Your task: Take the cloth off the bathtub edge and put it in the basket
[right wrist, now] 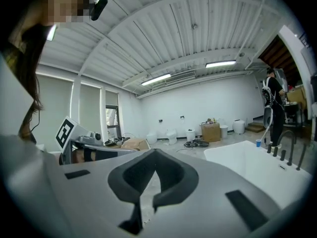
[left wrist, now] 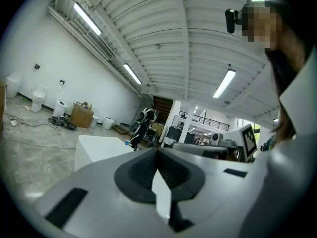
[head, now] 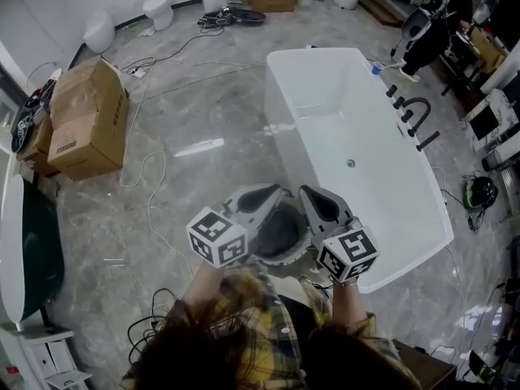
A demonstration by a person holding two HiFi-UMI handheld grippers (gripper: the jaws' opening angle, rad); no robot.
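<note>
Glossy grey marbled floor (head: 203,120), smooth white bathtub (head: 341,112). My left tongs (head: 275,190) and right tongs (head: 304,190), both closed and empty, hover over the round dark basket (head: 280,236); cloth I cannot make out.

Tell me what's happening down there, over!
Left tool shut, empty. Right tool shut, empty. No cloth seen on bathtub edge; basket partly hidden below both tools. Nothing blocking.

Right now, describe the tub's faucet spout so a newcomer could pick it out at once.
Find the white bathtub in the middle of the grey floor. Along its right-hand rim stands a row of black fittings. The spout is the one hooped arch among them; the rest are short straight stubs.
</note>
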